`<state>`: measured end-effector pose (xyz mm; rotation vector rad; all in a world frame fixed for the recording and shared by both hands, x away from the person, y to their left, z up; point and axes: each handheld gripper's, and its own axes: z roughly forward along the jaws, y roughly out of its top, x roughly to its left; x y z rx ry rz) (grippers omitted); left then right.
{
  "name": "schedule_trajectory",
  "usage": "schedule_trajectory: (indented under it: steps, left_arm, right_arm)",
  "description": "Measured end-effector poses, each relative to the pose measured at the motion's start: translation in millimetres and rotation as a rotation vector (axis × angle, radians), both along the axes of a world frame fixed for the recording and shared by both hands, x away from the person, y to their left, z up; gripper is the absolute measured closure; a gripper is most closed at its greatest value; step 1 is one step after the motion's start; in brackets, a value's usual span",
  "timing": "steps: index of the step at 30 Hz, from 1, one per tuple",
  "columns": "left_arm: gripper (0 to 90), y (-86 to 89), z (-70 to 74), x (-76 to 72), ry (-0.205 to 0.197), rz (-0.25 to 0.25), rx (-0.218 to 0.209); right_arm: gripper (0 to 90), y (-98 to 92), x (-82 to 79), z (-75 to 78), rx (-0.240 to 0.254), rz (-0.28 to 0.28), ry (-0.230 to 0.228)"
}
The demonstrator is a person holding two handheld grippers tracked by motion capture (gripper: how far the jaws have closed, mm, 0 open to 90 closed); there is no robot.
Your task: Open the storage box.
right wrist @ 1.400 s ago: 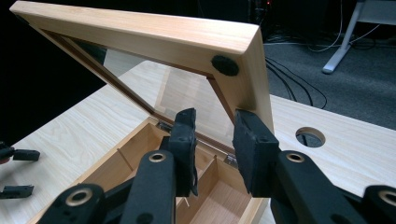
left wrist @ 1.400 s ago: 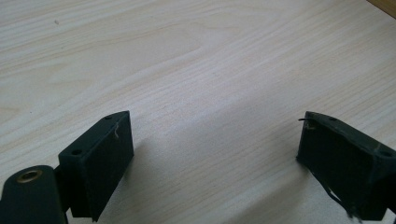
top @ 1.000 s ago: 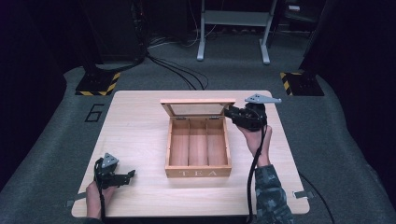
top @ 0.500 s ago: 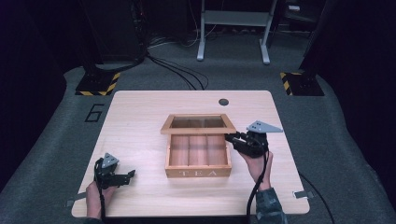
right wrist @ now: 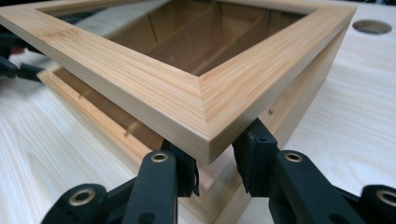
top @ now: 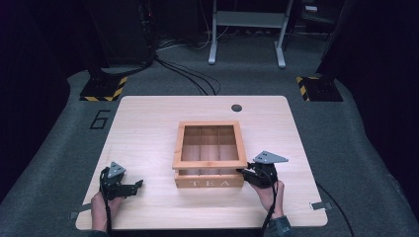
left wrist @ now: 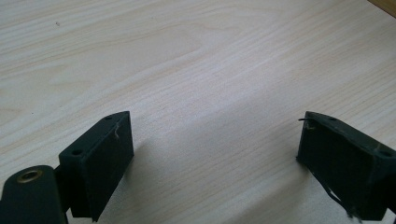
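Pinching the stiff, light lid (right wrist: 196, 88) of the tea box (top: 209, 182) by its corner, right gripper (right wrist: 215, 163) clamps firmly; left gripper (left wrist: 215, 154) sits open.

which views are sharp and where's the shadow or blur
High view: soft and low in detail, dark room around a bright table. Left gripper view: crisp wood grain, soft shadow between the jaws. Right gripper view: lid corner sharp, far rim and table hole blurred.
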<state>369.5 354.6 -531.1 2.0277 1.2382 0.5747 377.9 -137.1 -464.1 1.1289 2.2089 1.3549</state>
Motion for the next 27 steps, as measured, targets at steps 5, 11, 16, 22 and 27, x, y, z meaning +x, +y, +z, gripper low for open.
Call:
schedule_trajectory:
  steps: [5,11,16,22,27]
  left_arm:
    - [10.3,0.0,0.5,-0.3,0.005,-0.002,0.001]
    - [10.3,0.0,0.5,-0.3,0.005,-0.002,0.001]
    - [10.3,-0.1,0.5,-0.5,0.005,-0.001,0.001]
    - [10.3,-0.2,0.4,-0.4,0.005,-0.001,-0.001]
    - [10.3,-0.1,0.3,-0.4,0.004,-0.001,0.0]
  right_arm:
    - [69.7,-2.2,-6.4,-4.4,-0.011,-0.001,-0.007]
    - [66.7,-12.4,-20.4,-5.7,-0.031,-0.006,-0.007]
    - [52.0,-30.0,-33.7,-29.9,-0.088,-0.025,0.048]
    - [26.6,-48.6,-37.4,-45.8,-0.12,-0.138,0.071]
    - [16.7,-59.6,-38.2,-56.0,-0.173,-0.203,0.08]
